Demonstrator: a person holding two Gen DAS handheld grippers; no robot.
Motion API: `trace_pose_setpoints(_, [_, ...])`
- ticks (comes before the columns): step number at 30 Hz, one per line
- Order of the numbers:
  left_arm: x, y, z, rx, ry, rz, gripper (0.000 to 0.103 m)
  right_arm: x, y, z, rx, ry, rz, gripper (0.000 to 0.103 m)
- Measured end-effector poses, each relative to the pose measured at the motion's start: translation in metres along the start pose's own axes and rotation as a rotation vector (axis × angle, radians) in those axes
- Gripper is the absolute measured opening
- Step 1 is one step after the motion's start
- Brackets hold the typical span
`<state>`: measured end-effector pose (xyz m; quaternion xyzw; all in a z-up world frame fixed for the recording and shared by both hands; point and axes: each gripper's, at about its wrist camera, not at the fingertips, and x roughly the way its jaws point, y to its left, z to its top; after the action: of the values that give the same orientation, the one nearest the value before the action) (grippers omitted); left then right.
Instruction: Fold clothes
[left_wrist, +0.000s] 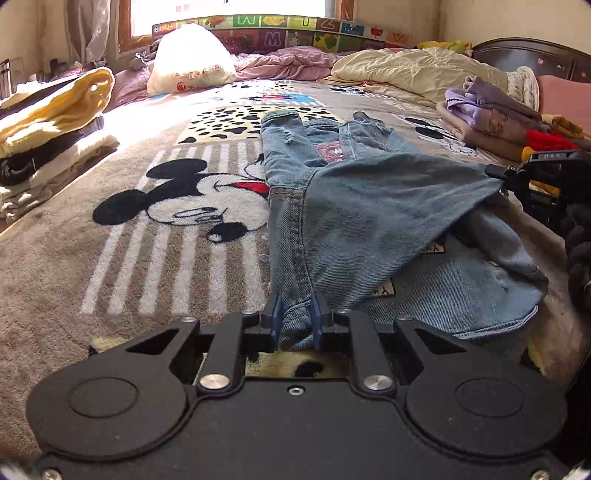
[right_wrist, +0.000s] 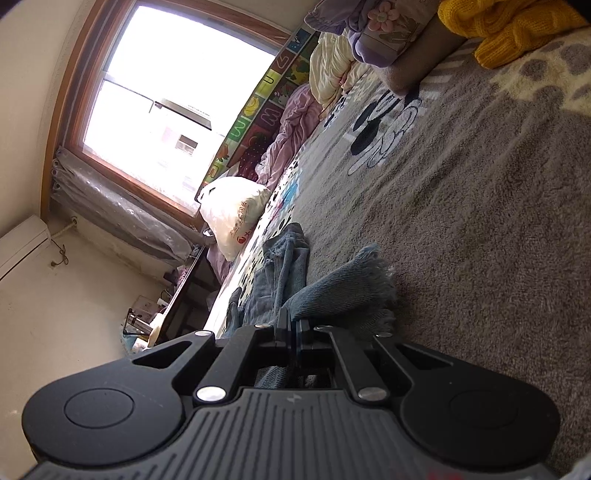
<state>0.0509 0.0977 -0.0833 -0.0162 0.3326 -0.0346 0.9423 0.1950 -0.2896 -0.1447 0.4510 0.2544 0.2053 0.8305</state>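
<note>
Left gripper (left_wrist: 297, 314) pinching jeans (left_wrist: 369, 206) | faded, frayed, probably half-folded

— Where is there free room on the bed?

— Left of the jeans (left_wrist: 354, 206), the cartoon blanket (left_wrist: 110, 258) lies bare and open.

— What blocks the edges?

— A stack of folded towels (left_wrist: 48, 125) on the left, a white bag (left_wrist: 188, 59) at the far end, and a pile of clothes (left_wrist: 495, 118) on the right, just beside the jeans' legs.
</note>
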Motion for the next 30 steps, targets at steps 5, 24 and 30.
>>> trace_pose_setpoints(5, [-0.004, -0.001, -0.001, 0.04, 0.013, 0.007, 0.015, -0.002, -0.003, -0.002, 0.01, -0.004, 0.002, 0.004])
trace_pose_setpoints(24, [0.057, -0.003, 0.046, 0.071, 0.052, 0.072, 0.013, -0.002, -0.005, 0.0, 0.045, 0.018, 0.024, 0.005])
trace_pose_setpoints(30, [0.04, 0.008, 0.102, 0.022, -0.028, 0.049, 0.014, -0.002, -0.007, -0.001, 0.056, 0.022, 0.025, 0.005])
